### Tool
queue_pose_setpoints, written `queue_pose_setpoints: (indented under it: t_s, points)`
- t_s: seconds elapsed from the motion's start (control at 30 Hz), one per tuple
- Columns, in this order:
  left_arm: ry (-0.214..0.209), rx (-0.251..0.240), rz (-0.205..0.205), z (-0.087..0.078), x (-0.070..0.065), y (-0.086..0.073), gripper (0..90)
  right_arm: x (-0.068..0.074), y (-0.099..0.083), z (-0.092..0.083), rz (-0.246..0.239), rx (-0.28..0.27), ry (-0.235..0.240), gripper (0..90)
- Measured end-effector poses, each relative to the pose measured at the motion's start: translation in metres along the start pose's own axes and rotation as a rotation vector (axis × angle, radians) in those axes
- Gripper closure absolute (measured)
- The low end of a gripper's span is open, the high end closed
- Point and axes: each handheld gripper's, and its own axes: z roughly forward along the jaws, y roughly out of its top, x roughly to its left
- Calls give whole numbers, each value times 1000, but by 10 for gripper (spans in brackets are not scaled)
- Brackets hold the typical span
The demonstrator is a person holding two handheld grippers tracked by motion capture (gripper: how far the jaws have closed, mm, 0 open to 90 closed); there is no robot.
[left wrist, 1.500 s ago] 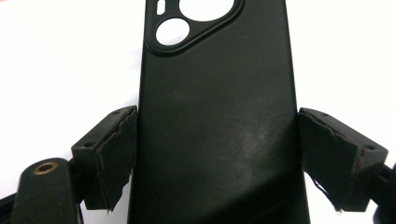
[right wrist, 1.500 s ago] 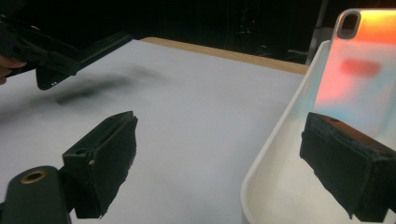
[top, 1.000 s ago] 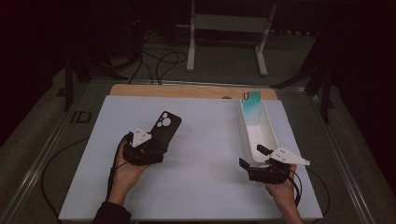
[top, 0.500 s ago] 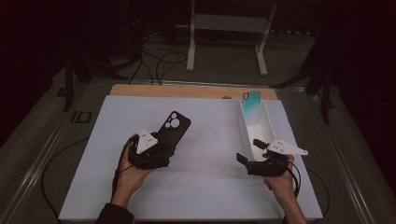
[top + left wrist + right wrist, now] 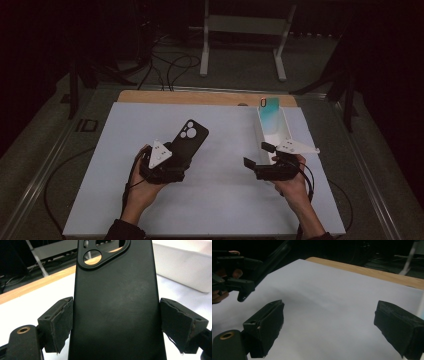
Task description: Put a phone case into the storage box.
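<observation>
Since the earlier frames, the left gripper point(image 5: 172, 160) has carried the phone case point(image 5: 187, 140) a little toward the middle of the table point(image 5: 100, 200), clamped by its long sides. The case is matte black, flat, with round-cornered camera cutouts. The right gripper point(image 5: 257, 157) has drawn in from the right edge beside the white tray point(image 5: 287, 132), jaws wide apart and empty

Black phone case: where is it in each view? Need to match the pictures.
High view: the black phone case with round camera cutouts sits left of centre, between the left gripper jaws, tilted up to the right.
Left gripper view: it rises up the middle, a pad against each long edge.
Right gripper view: I cannot make it out; the left gripper shows dark at the upper left.
Shared landmark: the white table sheet.
</observation>
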Motion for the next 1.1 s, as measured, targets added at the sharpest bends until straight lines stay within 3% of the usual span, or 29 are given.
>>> queue_pose_setpoints:
  t_s: [0.2,0.67,0.8,0.97,1.1]
  points:
    - [-16,-20,24,-2,-9,6,154,11,12,14,-16,5,35,89]
    - [-62,-61,65,-4,-26,11,153,49,42,52,-6,18,173,114]
    - [-75,-79,66,-6,-28,12,153,56,46,62,18,36,206,176]
    - [-80,-92,71,-7,-31,13,153,62,46,71,45,70,255,425]
    - [-87,-94,72,-4,-33,11,153,68,47,75,49,84,269,530]
